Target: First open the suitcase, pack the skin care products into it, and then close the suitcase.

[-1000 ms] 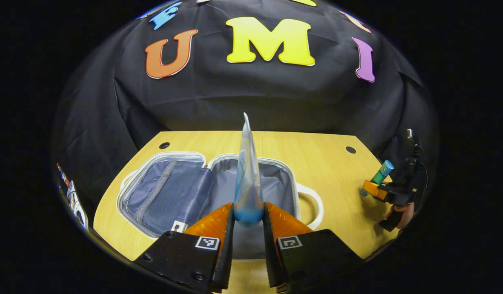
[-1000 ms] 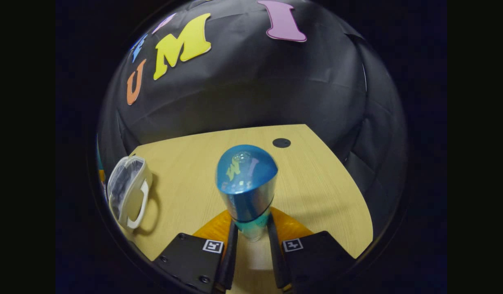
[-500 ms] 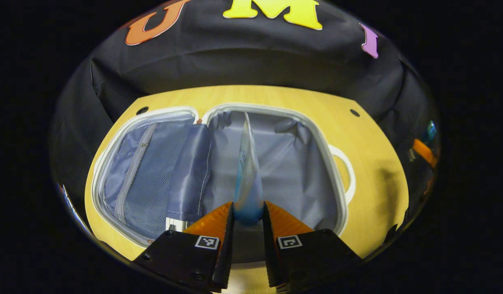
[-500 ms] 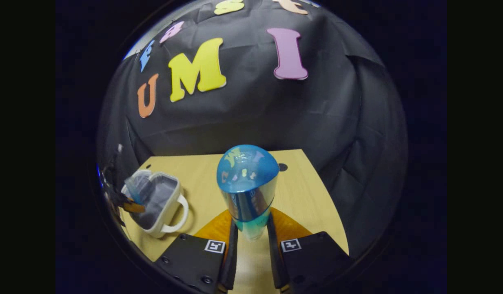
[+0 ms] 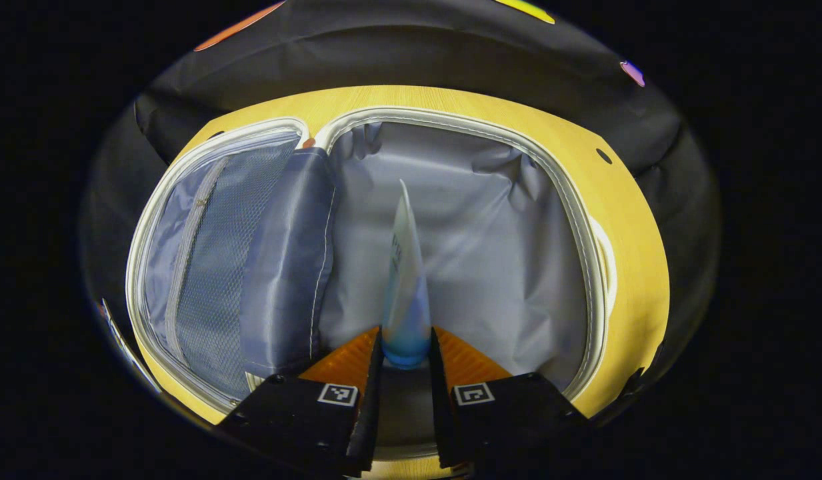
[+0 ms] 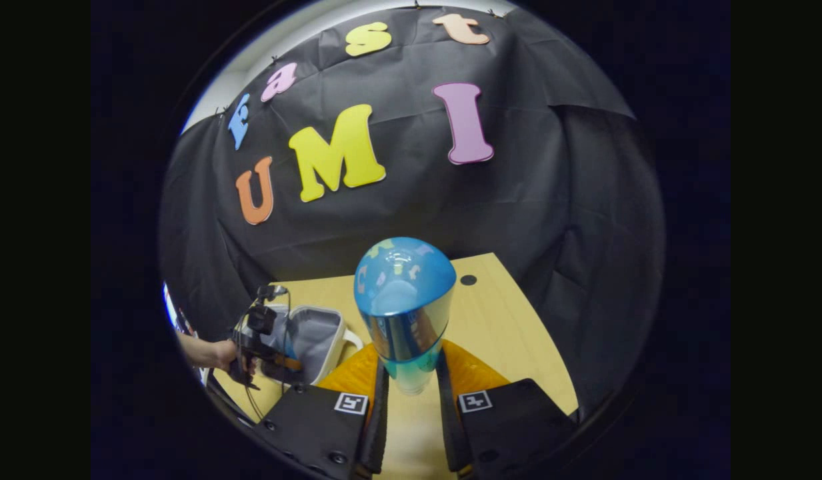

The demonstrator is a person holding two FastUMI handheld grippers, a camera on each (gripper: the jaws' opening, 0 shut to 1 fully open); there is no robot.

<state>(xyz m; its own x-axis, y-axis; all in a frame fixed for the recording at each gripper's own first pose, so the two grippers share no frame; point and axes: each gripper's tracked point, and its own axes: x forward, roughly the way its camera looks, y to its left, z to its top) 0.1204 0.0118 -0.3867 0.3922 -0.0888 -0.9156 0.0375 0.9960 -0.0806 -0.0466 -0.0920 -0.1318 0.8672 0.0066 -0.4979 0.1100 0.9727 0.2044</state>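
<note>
The suitcase (image 5: 571, 200) lies open on the wooden table, its grey lining facing up and a mesh zip pocket in the left half. My left gripper (image 5: 405, 363) is shut on a pale blue tube (image 5: 404, 280), held low over the right half with its flat crimped end pointing away. In the right gripper view, my right gripper (image 6: 411, 387) is shut on a shiny blue bottle (image 6: 403, 300) with a domed cap, held above the table. The suitcase (image 6: 334, 333) sits to its left, with the left gripper (image 6: 277, 363) and a hand (image 6: 217, 353) over it.
A light wooden table (image 6: 504, 327) with round cable holes (image 6: 469, 280) carries the case. The case's white handle (image 5: 607, 260) points toward the table's right side. Black cloth closes in the booth behind and at both sides.
My left gripper has come down with the tube from above the table to close over the suitcase's right half. My right gripper has lifted and tilted up, still holding the bottle.
</note>
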